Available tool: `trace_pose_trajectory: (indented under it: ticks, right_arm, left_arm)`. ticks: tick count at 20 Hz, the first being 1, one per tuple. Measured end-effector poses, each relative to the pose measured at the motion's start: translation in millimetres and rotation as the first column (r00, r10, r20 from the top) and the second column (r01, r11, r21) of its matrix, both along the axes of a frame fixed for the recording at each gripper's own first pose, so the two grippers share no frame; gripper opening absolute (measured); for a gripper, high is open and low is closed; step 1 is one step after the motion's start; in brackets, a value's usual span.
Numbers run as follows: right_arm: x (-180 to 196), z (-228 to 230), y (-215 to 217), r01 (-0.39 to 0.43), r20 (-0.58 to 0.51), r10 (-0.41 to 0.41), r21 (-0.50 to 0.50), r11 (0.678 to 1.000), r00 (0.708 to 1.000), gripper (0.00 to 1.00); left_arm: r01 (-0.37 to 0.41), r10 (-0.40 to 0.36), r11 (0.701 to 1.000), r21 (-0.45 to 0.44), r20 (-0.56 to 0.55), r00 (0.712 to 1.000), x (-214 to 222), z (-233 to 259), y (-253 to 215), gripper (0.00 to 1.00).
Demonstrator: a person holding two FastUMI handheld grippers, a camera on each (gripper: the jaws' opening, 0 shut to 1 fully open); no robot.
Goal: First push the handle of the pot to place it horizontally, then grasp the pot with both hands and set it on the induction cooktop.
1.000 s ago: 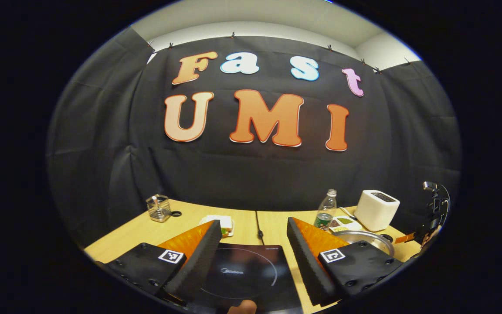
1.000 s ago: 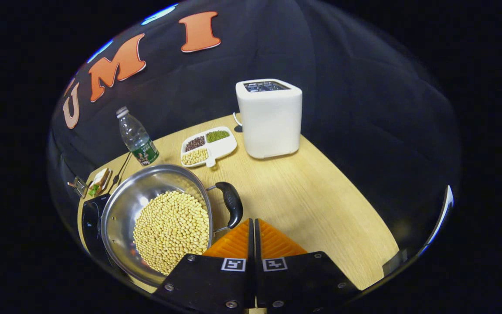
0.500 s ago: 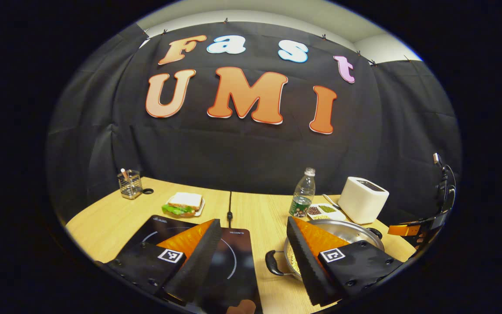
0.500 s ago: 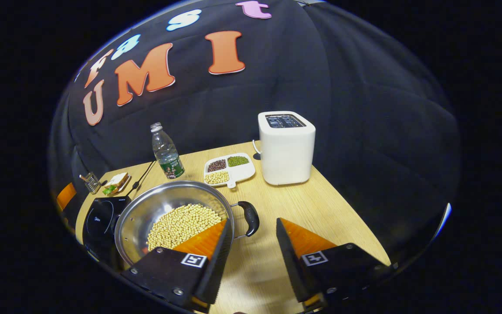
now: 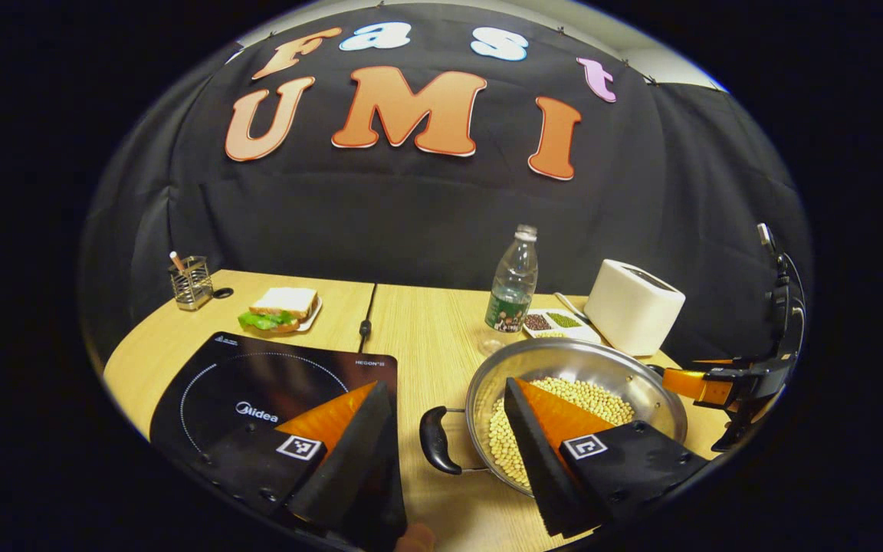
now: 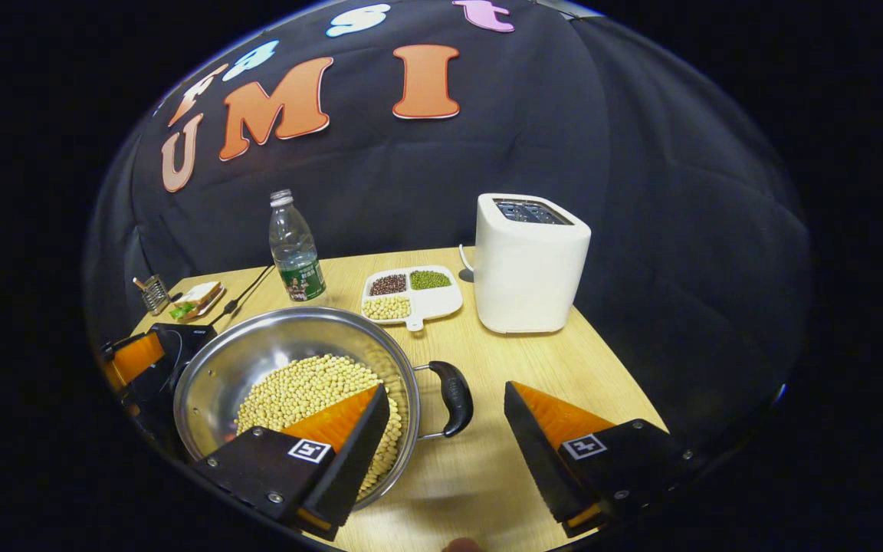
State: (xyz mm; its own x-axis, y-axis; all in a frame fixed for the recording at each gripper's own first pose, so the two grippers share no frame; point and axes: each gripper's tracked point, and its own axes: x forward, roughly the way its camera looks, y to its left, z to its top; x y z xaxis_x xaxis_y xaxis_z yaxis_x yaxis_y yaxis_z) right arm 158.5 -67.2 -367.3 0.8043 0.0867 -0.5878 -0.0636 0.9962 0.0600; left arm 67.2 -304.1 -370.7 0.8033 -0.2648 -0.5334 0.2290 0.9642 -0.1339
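A steel pot [image 5: 564, 351] of soybeans [image 6: 300, 387] stands on the wooden table to the right of the black induction cooktop [image 5: 257, 376]. Its two black handles point left and right. In the left gripper view my left gripper [image 5: 443, 387] is open, and the pot's left handle [image 5: 437, 441] lies low between its fingers, untouched. In the right gripper view my right gripper [image 6: 445, 389] is open astride the right handle [image 6: 454, 397]; its left finger hangs over the beans. The pot [image 6: 257, 345] has the cooktop [image 6: 181, 337] on its far side. Each view shows the other gripper beyond the pot [image 5: 706, 383] [image 6: 131, 356].
Behind the pot are a water bottle [image 5: 512, 280], a white divided dish of beans [image 6: 409, 293] and a white toaster [image 6: 530, 261]. A sandwich on a plate [image 5: 282, 308] and a wire holder [image 5: 190, 280] sit at the back left. The cooktop's cable [image 5: 366, 322] runs to the wall.
The right gripper went from shut to open and settled astride the pot's right handle. The left gripper tipped down and came up to the left handle, bringing pot and cooktop into view.
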Motion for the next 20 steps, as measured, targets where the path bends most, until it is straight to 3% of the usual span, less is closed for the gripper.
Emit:
trace_pose_trajectory:
  ticks: [6,10,14,17,18,20]
  right_arm:
    - [10,-20,2,0.021,-0.052,-0.020,0.022,1.000,0.998,0.94]
    - [12,-29,4,0.018,-0.074,-0.016,0.022,1.000,0.997,0.94]
    - [13,-37,6,0.018,-0.098,-0.016,0.021,1.000,0.995,0.93]
    - [12,-42,12,0.013,-0.128,-0.006,0.050,0.999,0.992,0.78]
    - [10,-40,10,0.019,-0.130,-0.012,0.054,0.998,0.991,0.69]
    - [9,-42,10,0.025,-0.145,-0.016,0.064,0.998,0.989,0.65]
  left_arm:
    - [0.032,-0.032,0.999,-0.001,-0.143,0.989,-1,-41,-16,0.99]
    - [0.019,-0.021,1.000,-0.009,-0.263,0.965,-9,-68,-22,0.99]
    - [0.030,-0.024,0.999,0.018,-0.264,0.964,-3,-75,-24,0.96]
    - [0.017,-0.001,0.998,0.059,-0.261,0.965,3,-79,-18,0.95]
    - [0.010,0.010,0.997,0.075,-0.261,0.965,4,-81,-16,0.92]
    - [0.011,0.014,0.995,0.095,-0.262,0.965,5,-83,-17,0.79]
